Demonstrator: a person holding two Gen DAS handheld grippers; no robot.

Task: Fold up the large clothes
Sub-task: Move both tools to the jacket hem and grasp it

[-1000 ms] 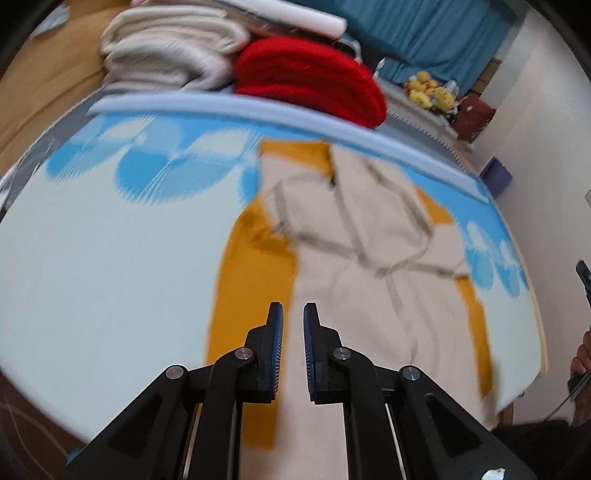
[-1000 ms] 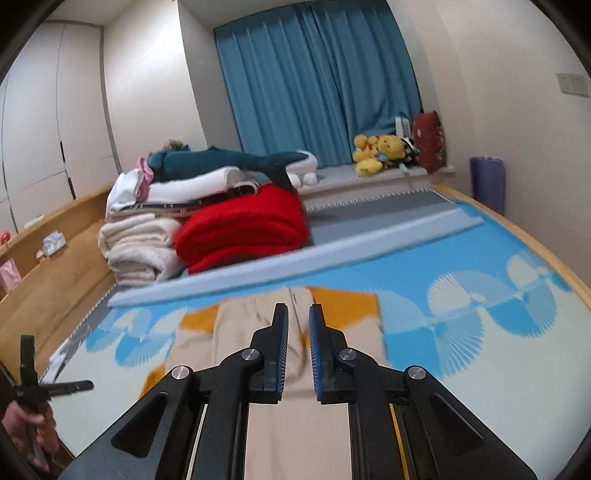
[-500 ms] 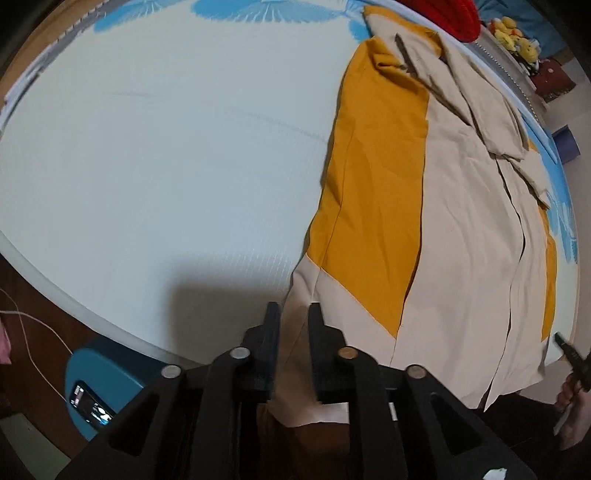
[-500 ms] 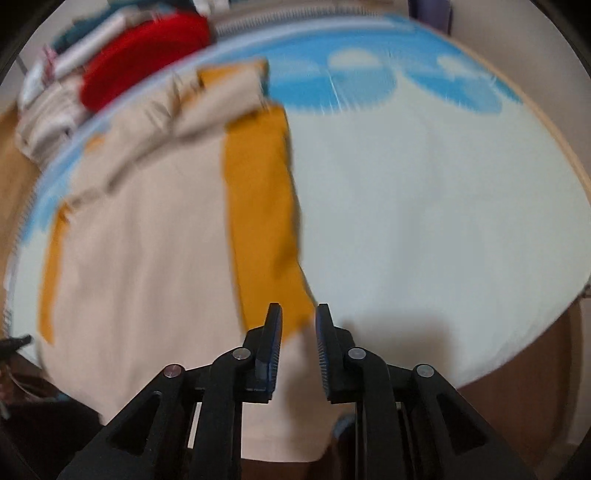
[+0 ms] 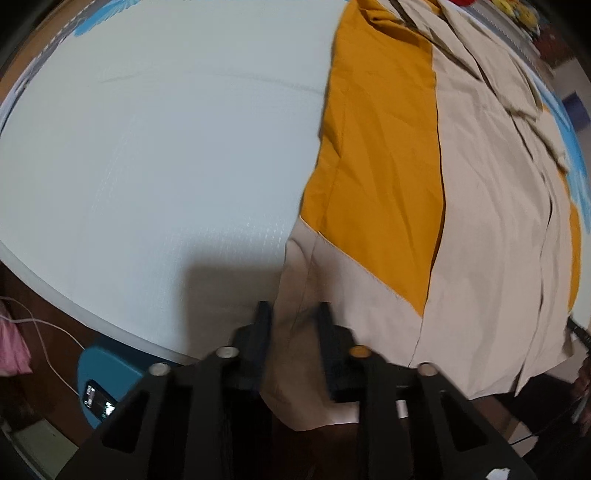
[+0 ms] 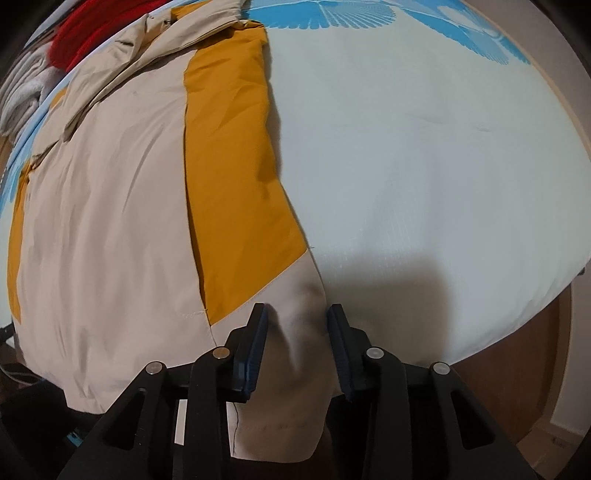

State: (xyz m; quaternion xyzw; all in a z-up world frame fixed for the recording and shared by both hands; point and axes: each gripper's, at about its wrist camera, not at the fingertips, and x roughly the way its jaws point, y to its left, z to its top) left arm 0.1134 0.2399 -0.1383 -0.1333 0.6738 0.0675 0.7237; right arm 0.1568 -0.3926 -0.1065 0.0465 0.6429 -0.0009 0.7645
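A beige and mustard jacket [image 5: 480, 221] lies flat on the pale bed mat [image 5: 147, 147], its lower hem hanging over the near edge. My left gripper [image 5: 294, 314] points down over the jacket's left hem corner. Its jaws are closing, the beige cloth runs between them, and the pads do not visibly press on it. In the right wrist view the jacket [image 6: 110, 203] fills the left half. My right gripper [image 6: 295, 314] straddles the right hem corner. Its jaws are also closing around a raised beige fold, with gaps still showing at the pads.
On the dark floor left of the bed sit a teal device [image 5: 103, 376] and a white cable [image 5: 48, 354]. At the bed's far end are a red blanket [image 6: 85, 22] and folded pale towels [image 6: 26, 81]. Wooden floor [image 6: 535, 369] lies right of the mat [image 6: 406, 147].
Both grippers have dropped and tipped from looking across the room to pointing down at the jacket's near hem. Their jaws stand wider apart than before, now with a hem corner between each pair.
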